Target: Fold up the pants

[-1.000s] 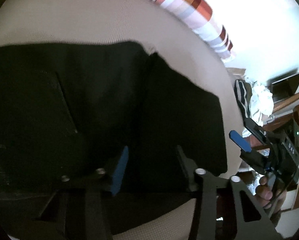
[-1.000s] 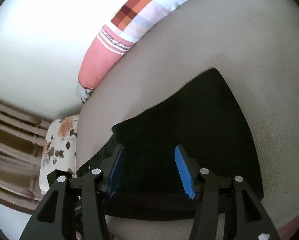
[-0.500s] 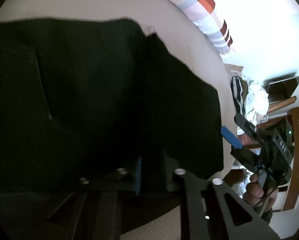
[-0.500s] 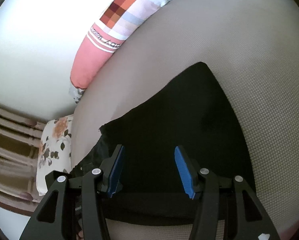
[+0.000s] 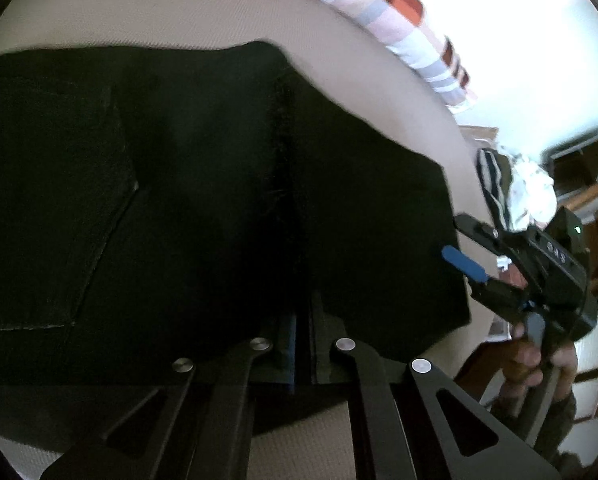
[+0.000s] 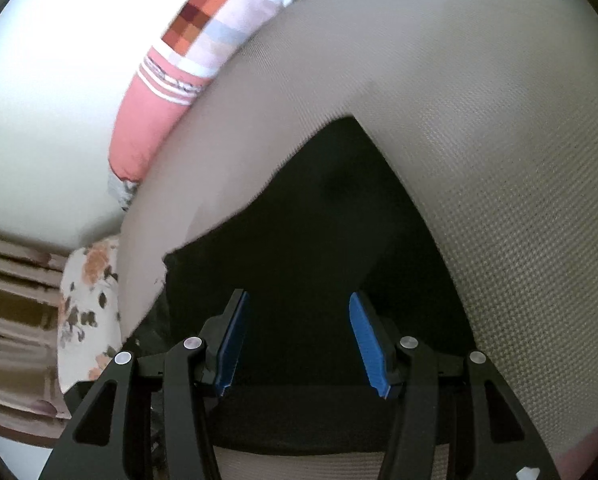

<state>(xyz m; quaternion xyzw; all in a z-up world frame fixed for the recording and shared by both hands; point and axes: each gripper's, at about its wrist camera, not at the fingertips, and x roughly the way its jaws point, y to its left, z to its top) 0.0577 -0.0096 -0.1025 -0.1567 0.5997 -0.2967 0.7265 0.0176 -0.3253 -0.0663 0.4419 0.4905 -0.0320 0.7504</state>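
Left gripper: jaws closed tight, pinching the near edge of the black pants. Right gripper: jaws part-open, blue pads set over the dark cloth, nothing pinched between them. In the left wrist view it sits at the pants' right edge, a hand on its handle. The pants lie spread flat on a beige woven surface. A checked pink pillow lies at the far edge; a floral cushion sits beside the surface.
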